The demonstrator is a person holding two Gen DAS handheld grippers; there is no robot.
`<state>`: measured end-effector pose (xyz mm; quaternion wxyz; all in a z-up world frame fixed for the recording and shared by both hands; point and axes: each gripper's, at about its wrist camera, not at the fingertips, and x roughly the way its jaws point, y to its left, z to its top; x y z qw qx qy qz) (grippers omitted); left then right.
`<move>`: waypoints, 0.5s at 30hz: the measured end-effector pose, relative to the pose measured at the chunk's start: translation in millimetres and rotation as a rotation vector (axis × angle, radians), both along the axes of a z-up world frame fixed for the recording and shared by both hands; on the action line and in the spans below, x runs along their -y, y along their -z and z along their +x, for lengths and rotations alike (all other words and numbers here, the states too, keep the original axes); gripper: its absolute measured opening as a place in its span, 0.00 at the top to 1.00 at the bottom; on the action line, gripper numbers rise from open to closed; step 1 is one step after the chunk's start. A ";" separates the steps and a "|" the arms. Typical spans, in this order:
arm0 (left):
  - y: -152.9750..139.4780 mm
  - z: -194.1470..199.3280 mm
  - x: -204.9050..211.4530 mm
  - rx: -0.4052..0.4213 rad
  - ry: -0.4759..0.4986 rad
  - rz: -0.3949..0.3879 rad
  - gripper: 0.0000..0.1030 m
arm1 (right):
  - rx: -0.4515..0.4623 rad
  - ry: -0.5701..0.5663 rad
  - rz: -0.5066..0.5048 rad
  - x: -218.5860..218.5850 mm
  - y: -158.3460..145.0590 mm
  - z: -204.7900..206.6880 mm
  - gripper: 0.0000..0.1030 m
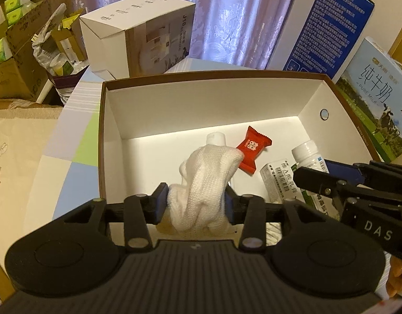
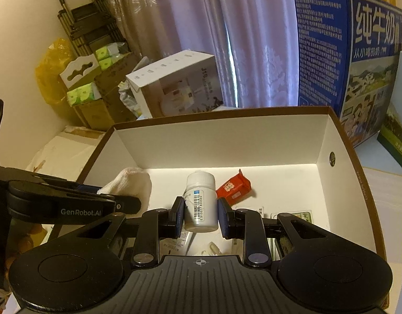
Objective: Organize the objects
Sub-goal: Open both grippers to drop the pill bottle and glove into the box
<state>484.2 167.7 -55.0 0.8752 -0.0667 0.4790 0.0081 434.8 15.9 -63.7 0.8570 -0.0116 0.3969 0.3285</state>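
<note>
The left claw (image 1: 195, 201) is clenched on a white cloth (image 1: 208, 180), which bulges up between its blue pads over the near left part of an open cardboard box (image 1: 214, 99) on the table (image 1: 70, 162). Just behind the cloth stands a white cap; I cannot tell what it belongs to. To the right of it, a red candy wrapper (image 1: 253, 151) lies on the box floor. Further right, the right claw (image 2: 199, 216) grips a small white bottle (image 2: 201, 201) by its labelled body, held over the box, with a small white carton (image 1: 279, 180) lying beside it. Blue and green milk cartons (image 2: 358, 65) stand outside the right wall.
</note>
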 end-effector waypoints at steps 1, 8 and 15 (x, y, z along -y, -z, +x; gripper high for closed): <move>-0.8 0.2 -0.1 0.006 0.004 -0.004 0.52 | -0.006 0.001 0.005 0.1 0.5 1.5 0.77; -11.7 3.6 -1.7 0.050 0.028 0.033 0.34 | -0.041 0.008 0.021 -0.6 4.6 9.0 0.76; -11.5 6.0 -6.2 0.044 0.030 0.053 0.28 | -0.083 0.030 0.024 -5.2 12.8 16.9 0.76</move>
